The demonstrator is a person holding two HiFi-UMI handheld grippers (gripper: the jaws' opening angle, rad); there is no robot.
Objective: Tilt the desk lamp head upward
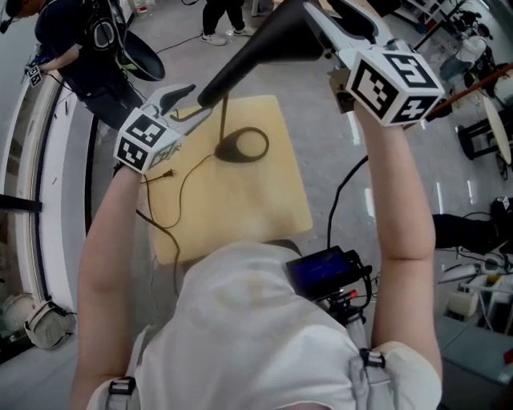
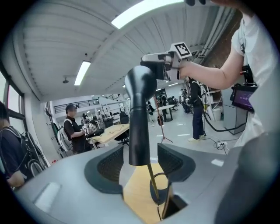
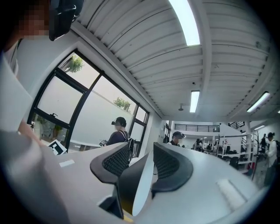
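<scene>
Right gripper [image 3: 141, 162] high, clamping lamp head [image 1: 264, 44]

We have bright, even light: a ceiling strip light [image 2: 144, 11] blazes across the top of the left gripper view, and tall windows [image 3: 94, 118] add daylight at the right gripper view's left. The desk lamp head [image 2: 139, 127] shows as a dark silhouette. Both gripper views bow and darken at their edges.

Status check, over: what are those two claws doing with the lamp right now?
Right gripper shut on lamp head. Left gripper open around lamp arm, not pinching. Nothing in the way; cable slack on table.
</scene>
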